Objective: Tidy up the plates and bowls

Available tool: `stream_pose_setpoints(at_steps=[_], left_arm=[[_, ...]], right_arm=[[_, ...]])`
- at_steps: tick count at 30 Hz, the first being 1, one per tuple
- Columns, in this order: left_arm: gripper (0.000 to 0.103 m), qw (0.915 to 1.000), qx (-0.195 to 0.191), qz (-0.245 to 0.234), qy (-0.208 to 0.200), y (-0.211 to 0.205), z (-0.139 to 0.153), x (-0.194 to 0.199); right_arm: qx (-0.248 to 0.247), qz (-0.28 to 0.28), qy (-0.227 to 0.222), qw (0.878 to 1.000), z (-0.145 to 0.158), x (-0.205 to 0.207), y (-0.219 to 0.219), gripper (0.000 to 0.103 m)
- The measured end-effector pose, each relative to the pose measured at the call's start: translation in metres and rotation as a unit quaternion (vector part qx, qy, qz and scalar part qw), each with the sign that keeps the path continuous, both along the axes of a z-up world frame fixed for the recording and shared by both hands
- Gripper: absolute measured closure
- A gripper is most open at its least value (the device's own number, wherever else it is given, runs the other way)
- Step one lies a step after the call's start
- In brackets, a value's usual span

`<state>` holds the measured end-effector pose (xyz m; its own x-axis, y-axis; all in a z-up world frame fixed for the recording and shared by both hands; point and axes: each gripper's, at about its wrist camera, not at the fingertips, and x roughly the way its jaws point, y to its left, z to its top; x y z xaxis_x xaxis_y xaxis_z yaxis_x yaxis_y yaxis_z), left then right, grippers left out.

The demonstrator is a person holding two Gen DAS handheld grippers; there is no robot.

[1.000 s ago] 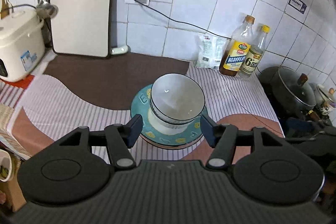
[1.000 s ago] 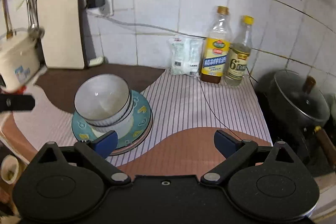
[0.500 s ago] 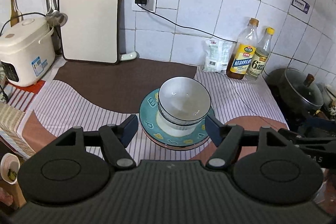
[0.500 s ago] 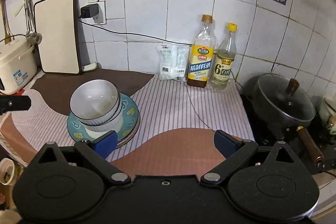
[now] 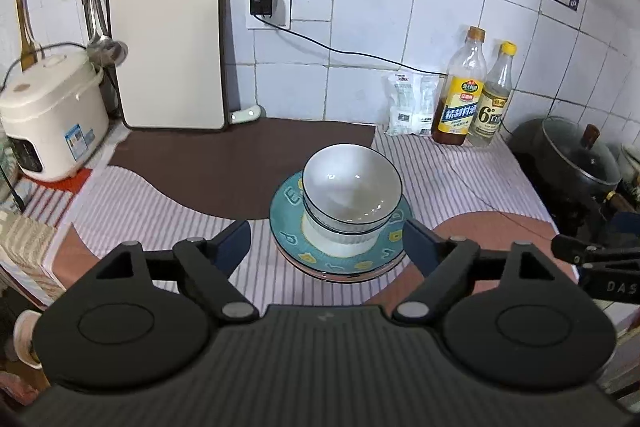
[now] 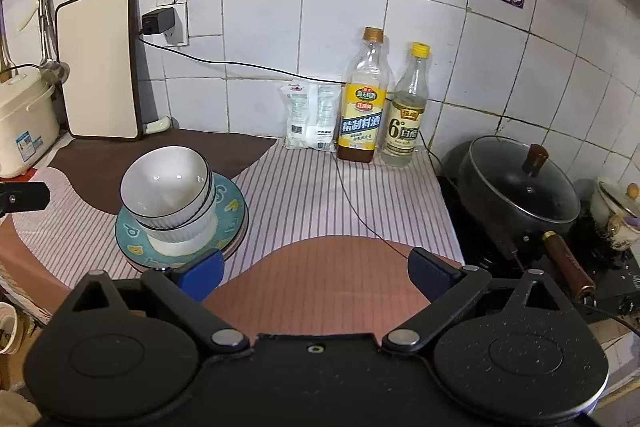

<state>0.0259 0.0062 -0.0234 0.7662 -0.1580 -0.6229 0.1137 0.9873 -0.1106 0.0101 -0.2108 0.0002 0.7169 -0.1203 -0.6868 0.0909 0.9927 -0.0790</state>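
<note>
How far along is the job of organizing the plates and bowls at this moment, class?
Done, it seems: two bowls sit nested on the stacked plates, all in one pile on the counter mat. In hand: nothing; the left gripper and right gripper are both open and empty, clear of the pile. Left: no other loose plates or bowls show, so perhaps only moving the pile, if anything.

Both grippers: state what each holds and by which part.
Nothing is held. The left gripper is open, short of the stacked bowls on the teal plate. The right gripper is open over bare mat.
</note>
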Motion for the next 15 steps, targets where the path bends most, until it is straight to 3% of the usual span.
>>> stream_pose_setpoints(at_steps=[8, 15], left_arm=[[0.008, 0.9999, 0.009, -0.002, -0.014, -0.005, -0.001, -0.008], [0.005, 0.9995, 0.009, 0.009, -0.030, -0.005, -0.003, -0.017]], right_arm=[[-0.011, 0.000, -0.001, 1.000, 0.005, -0.007, 0.007, 0.003], [-0.015, -0.013, -0.004, 1.000, 0.008, -0.013, 0.007, 0.003]])
